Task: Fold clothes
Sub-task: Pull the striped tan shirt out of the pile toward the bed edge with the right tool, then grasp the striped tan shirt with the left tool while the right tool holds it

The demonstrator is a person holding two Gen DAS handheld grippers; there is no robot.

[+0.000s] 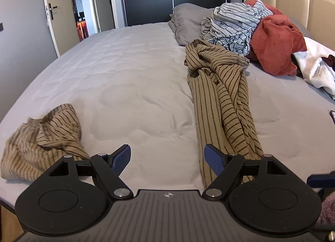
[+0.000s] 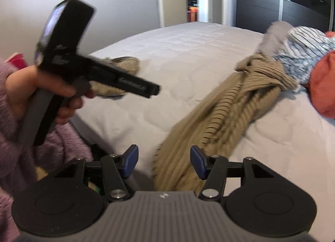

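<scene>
Folding has barely begun: the long striped garment [image 1: 222, 104] lies stretched but unfolded, the pile [image 1: 259, 32] waits (both the left gripper [image 1: 167, 159] and the right gripper [image 2: 164, 161] gape empty)

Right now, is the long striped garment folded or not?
Not folded: the long striped garment lies stretched and bunched on the bed.
</scene>
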